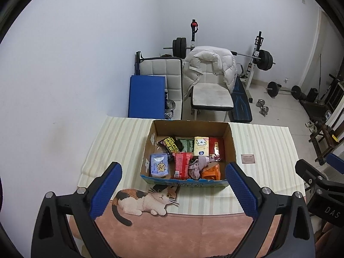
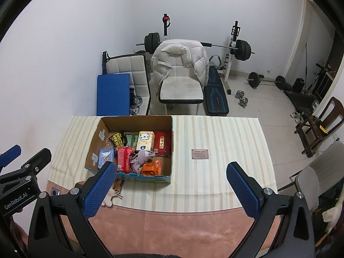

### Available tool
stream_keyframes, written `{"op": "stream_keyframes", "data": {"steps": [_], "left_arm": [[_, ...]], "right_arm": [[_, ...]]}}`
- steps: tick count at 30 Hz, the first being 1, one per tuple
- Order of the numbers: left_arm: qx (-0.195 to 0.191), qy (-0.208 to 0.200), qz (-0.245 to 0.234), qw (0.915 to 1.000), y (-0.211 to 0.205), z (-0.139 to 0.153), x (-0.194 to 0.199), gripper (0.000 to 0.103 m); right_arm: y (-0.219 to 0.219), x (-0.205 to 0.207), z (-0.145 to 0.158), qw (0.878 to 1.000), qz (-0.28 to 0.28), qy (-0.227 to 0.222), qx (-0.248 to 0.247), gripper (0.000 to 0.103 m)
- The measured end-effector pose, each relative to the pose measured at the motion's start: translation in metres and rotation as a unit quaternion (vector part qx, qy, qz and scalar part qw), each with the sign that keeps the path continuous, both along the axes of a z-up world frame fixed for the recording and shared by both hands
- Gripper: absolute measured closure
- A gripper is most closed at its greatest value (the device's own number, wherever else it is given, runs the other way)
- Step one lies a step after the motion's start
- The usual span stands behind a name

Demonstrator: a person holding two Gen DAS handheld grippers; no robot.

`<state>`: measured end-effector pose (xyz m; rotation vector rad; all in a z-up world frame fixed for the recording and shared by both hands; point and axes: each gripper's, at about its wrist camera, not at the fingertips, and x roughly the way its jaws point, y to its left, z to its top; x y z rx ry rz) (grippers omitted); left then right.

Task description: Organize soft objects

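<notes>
An open cardboard box [image 1: 229, 142] [image 2: 103, 126] stands on the striped tablecloth. It holds several soft packs: a blue tissue pack [image 1: 158, 165] [image 2: 105, 155], a red pack [image 1: 182, 165] [image 2: 124, 158], a crumpled mauve cloth [image 1: 198, 165] [image 2: 142, 158], an orange pack [image 1: 211, 172] [image 2: 152, 167], a cream pack [image 1: 201, 146] [image 2: 146, 140] and dark packs behind. My left gripper [image 1: 174, 190] is open and empty, just in front of the box. My right gripper [image 2: 172, 188] is open and empty, in front of the box's right side.
A small pink card [image 1: 248, 158] [image 2: 200, 154] lies on the tablecloth [image 1: 120, 137] [image 2: 225, 133] right of the box. A cat picture [image 1: 146, 200] is printed near the front edge. Chairs, a weight bench and barbells stand behind the table.
</notes>
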<state>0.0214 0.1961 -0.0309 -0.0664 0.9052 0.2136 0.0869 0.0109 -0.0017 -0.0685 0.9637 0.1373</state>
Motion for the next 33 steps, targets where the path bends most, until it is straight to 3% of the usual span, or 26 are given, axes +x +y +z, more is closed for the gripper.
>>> {"op": "stream_keyframes", "data": {"steps": [33], "left_arm": [[-0.003,0.0,-0.001,1.0,-0.0039,0.0031,0.0017,0.004]], "right_arm": [[0.0005,-0.0039,0.0033,1.0,-0.013,-0.012,-0.012,0.0]]}}
